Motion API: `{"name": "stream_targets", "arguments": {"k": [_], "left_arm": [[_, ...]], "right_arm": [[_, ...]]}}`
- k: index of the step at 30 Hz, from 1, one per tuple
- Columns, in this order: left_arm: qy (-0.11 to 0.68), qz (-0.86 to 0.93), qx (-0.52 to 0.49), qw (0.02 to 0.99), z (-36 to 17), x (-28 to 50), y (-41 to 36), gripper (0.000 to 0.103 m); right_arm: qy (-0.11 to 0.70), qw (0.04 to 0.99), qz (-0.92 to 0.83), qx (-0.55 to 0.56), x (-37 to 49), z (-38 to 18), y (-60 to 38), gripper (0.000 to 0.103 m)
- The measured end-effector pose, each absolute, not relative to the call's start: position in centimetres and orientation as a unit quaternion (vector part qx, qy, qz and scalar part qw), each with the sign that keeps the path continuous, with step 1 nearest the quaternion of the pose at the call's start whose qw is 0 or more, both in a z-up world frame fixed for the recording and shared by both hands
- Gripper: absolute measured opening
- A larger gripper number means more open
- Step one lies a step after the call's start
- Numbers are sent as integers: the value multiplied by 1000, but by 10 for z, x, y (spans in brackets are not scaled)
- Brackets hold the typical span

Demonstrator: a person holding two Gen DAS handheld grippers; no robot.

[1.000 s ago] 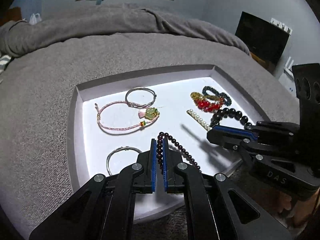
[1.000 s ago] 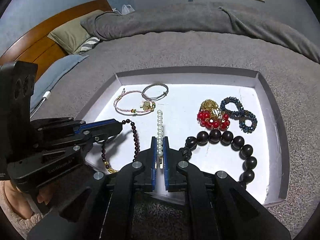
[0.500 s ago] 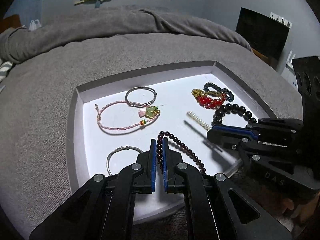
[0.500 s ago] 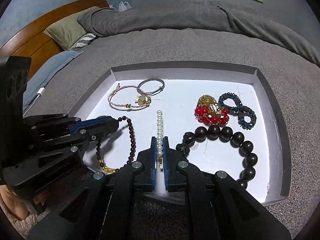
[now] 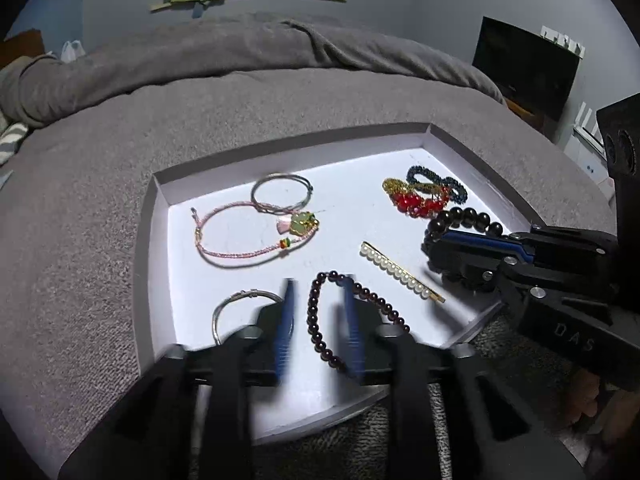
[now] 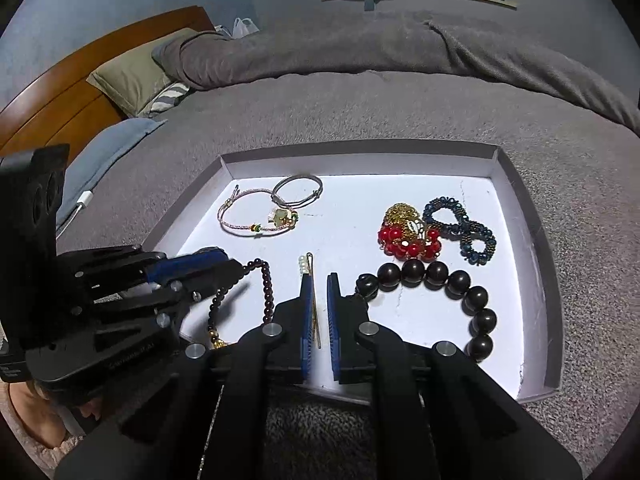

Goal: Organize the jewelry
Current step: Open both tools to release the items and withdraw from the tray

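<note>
A white tray on the grey bed holds jewelry. My left gripper is open, its blurred fingers on either side of the dark red bead bracelet lying on the tray. My right gripper is open a little, and the pearl hair clip lies on the tray between its fingers, also in the left wrist view. A big black bead bracelet, a red and gold piece, a blue beaded piece, a pink cord bracelet and silver bangles lie on the tray.
The tray's raised rim surrounds the jewelry. A rumpled grey blanket lies behind it, with pillows and a wooden headboard at the left. A dark screen stands at the right.
Both grippers have opened. The left let go of the dark red bead bracelet and the right let go of the pearl hair clip; both items now lie on the tray.
</note>
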State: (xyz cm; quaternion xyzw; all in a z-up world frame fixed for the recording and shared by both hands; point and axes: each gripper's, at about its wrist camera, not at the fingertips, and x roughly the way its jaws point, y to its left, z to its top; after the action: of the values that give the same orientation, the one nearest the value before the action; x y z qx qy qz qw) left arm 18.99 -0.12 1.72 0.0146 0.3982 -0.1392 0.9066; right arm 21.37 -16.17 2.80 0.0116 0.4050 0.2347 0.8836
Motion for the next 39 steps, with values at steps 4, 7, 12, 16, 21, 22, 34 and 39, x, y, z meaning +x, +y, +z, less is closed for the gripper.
{"name": "stream_targets", "arguments": {"k": [4,7,12,16,21,22,34,39], "left_arm": [[389,-130,7,912,24,184,3,32],[378,-126,4,917,32,175,4,32],[375,-117,13,920,34,162,2,34],[374,-114,18,920,35,152,1,53],[361,-106,13,926,42,134,5,65],[358,-103,9,928,44,130,7,69],[356,-115,10,927,43,75,15,73],[366,-140,13,920,35,56,8,73]], "right_arm": [[393,891,228,24,205,37,-171,34],[386,894,226,34,200,44,-176,34],[374,901,215,43,188,54,-183,43],[369,903,215,51,179,58,-187,51],[357,908,214,57,166,66,-195,62],[354,909,213,60,164,67,-197,65],[344,911,218,62,115,57,-225,75],[355,907,222,44,95,45,-229,75]]}}
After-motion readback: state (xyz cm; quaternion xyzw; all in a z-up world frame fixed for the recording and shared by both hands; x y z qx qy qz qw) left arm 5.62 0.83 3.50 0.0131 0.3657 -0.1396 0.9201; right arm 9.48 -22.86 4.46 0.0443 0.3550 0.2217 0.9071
